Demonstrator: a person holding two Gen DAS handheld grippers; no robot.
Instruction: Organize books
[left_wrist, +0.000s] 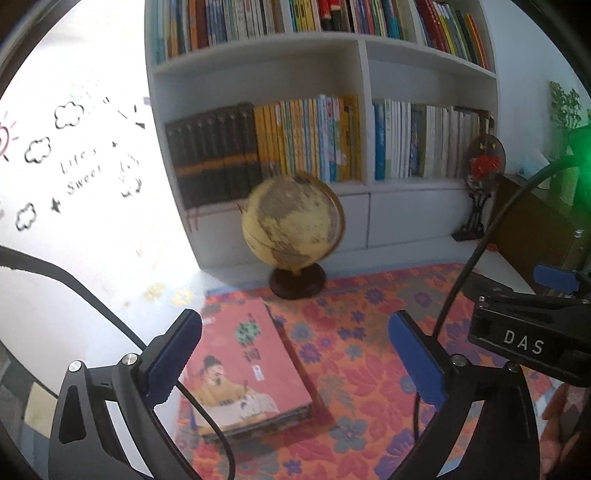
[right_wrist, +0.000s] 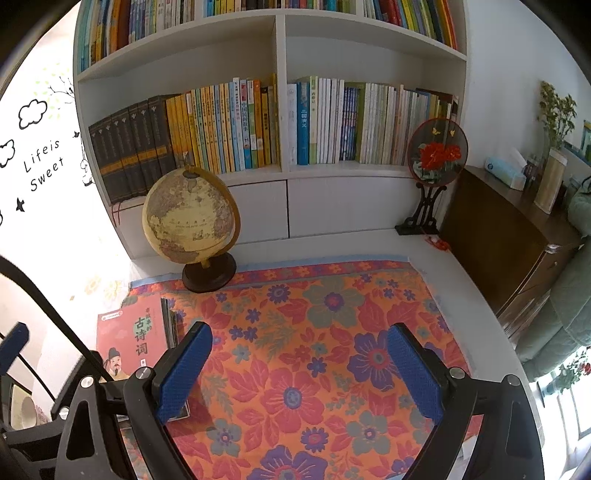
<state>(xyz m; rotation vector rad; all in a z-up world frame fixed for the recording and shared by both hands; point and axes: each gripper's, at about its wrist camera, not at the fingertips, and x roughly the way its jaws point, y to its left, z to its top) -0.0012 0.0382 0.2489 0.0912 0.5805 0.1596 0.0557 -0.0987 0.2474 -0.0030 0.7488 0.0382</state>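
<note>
Hovering: left gripper (left_wrist: 295, 354) spread wide, empty, above pink book (left_wrist: 243, 369) lower left; right gripper (right_wrist: 299, 369) likewise released over floral cloth (right_wrist: 314, 332).

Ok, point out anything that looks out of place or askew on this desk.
The stack of books with a pink cover lies flat on the floral cloth near the globe, while every other book stands upright in the bookshelf. Nothing looks spilled or damaged.
</note>
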